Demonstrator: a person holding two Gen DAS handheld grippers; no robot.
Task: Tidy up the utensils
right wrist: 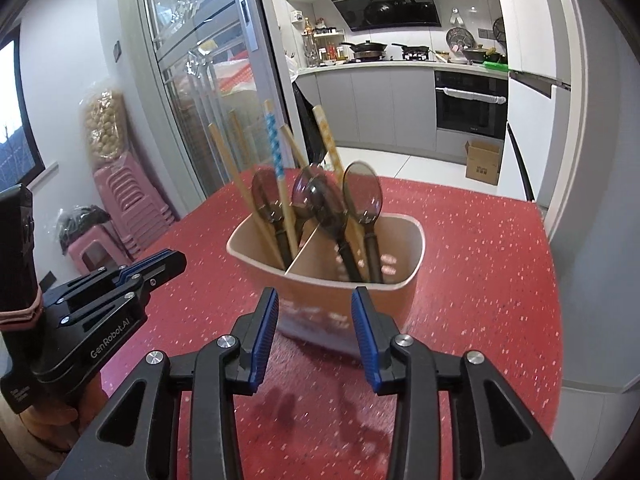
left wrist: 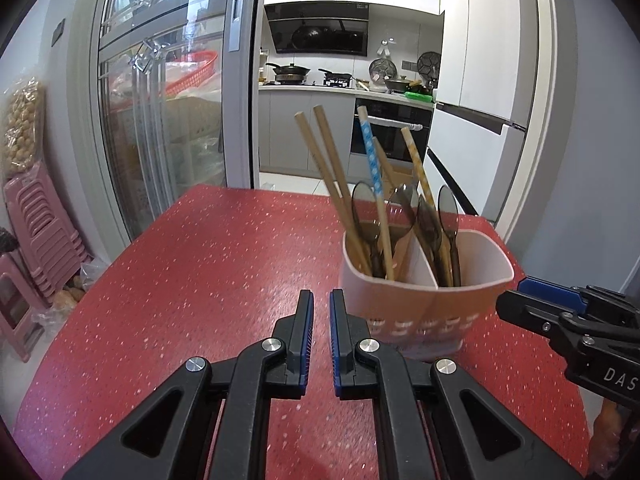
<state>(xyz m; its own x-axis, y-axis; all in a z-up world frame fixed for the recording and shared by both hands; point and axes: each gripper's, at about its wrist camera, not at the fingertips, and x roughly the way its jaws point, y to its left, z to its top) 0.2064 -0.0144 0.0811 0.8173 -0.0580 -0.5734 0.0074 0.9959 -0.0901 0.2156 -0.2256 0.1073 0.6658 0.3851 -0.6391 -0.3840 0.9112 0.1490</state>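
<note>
Landmark: the pink two-compartment utensil holder (right wrist: 326, 276) stands upright on the red speckled table (right wrist: 480, 260); every place below is told from it.
Holder contents: four dark translucent spoons (right wrist: 362, 188), bowls up, and several chopsticks, among them a blue-patterned chopstick (right wrist: 276, 148) and a yellow-patterned chopstick (right wrist: 330, 144); spoons and chopsticks stand mixed in both compartments on either side of the divider (right wrist: 302, 252); nothing lies loose on the table around the holder.
My left gripper (left wrist: 321, 312): just beside the holder on its left and near the front wall; my pads are drawn nearly together with only a slim gap; I hold nothing.
My right gripper (right wrist: 315, 312): straight in front of the holder, pointed at its front wall; my fingers stand partly apart and empty, the holder beyond my tips, not between them.
Judged stage: the utensils are gathered but not sorted by kind, so I think picking one out is next.
Risk, tipping: the holder is light and top-heavy with long sticks; a nudge from either gripper on its wall could slide or topple it.
Risk, snagging: the leaning chopsticks cross the spoon bowls; pulling one at an angle could drag its neighbours out.
Risk, collision: both my grippers crowd the same front side; reaching together could knock them into each other.
</note>
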